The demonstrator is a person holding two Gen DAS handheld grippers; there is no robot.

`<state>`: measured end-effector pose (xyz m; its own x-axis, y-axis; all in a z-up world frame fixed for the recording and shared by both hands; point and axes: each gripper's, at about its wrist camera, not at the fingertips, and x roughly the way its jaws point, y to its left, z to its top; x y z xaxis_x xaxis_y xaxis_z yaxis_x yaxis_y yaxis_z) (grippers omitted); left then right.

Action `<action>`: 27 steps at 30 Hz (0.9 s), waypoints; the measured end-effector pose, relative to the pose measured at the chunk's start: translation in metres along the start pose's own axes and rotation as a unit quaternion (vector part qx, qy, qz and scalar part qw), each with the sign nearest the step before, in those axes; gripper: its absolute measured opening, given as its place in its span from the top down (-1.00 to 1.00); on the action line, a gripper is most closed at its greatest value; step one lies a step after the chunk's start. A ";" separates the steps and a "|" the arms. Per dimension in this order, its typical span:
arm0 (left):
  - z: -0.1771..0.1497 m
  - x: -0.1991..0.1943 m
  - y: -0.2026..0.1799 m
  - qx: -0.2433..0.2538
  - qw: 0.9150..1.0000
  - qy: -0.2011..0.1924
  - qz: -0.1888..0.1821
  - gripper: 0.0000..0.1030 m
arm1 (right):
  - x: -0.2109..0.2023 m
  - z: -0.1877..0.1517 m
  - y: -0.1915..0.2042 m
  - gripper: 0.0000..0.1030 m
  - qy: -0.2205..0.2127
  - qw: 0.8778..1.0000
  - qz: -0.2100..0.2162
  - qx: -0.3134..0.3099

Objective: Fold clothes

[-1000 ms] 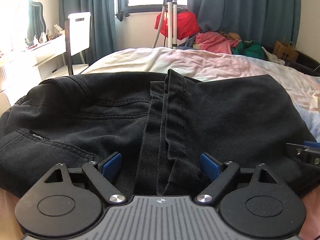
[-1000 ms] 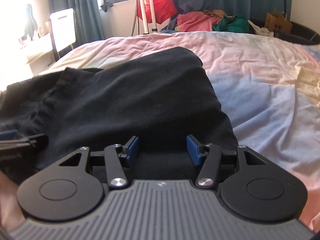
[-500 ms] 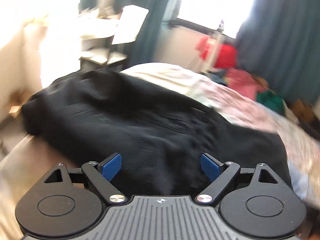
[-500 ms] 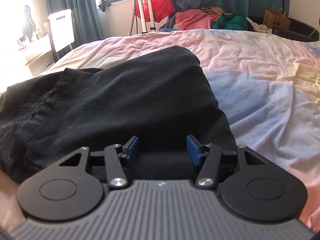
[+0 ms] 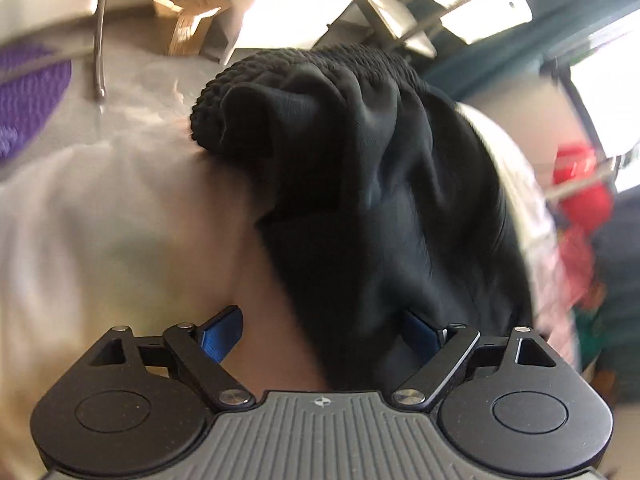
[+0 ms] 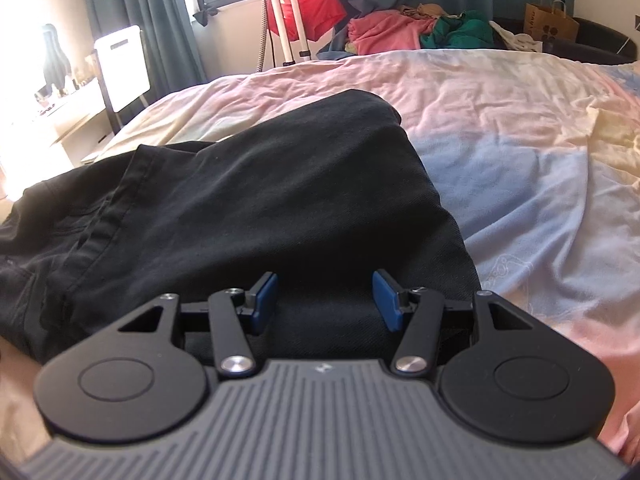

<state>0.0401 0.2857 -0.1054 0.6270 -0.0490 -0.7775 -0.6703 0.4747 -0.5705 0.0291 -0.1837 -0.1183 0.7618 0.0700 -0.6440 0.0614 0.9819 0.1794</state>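
trousers: black trousers (image 6: 248, 216) spread flat on the bed (image 6: 520, 152), folded over, thick seam running along the left part; fabric reaches right up to and under the right jaws
trousers, left view: bunched black cloth (image 5: 380, 208) with a ribbed, gathered edge at the far end, hanging over the bed edge; picture is motion-blurred
left gripper (image 5: 322, 334): jaws wide apart, gripping nothing; the cloth lies between them, against the right blue pad (image 5: 420, 334), left pad over bare sheet
right gripper (image 6: 325, 300): jaws apart, not clamped; blue pads (image 6: 266, 300) sit just above the near edge of the trousers, cloth between them but loose
bed: pastel sheet, pink, blue and cream, wrinkled; open area right of the right jaws
beyond right jaws: white tripod (image 6: 288, 16) with a red garment (image 6: 316, 4) on it, pile of pink and green clothes (image 6: 416, 32), brown paper bag (image 6: 552, 20), teal curtains (image 6: 152, 12)
far left of right jaws: white chair (image 6: 120, 68) next to a desk (image 6: 64, 116) in strong glare
beyond left jaws: floor (image 5: 132, 60) with a cardboard box (image 5: 188, 12), purple mat (image 5: 28, 92) at far left
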 end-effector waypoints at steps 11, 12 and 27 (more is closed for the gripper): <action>0.022 0.014 0.016 -0.054 0.989 -0.013 -0.140 -0.52 | -0.013 0.008 0.001 -0.07 -0.048 0.999 0.001 0.019; 0.023 0.016 0.018 -0.054 0.991 -0.018 -0.125 -0.37 | -0.015 0.009 0.003 -0.07 -0.057 0.998 0.001 0.013; 0.046 0.019 0.020 -0.012 0.986 -0.119 -0.118 0.77 | 0.018 0.001 0.038 -0.07 -0.005 0.997 -0.012 -0.073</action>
<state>0.0574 0.3346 -0.1195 0.8405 0.0524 -0.5393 -0.5011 0.4539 -0.7368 0.0465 -0.1448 -0.1222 0.7677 0.0443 -0.6393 -0.0133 0.9985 0.0532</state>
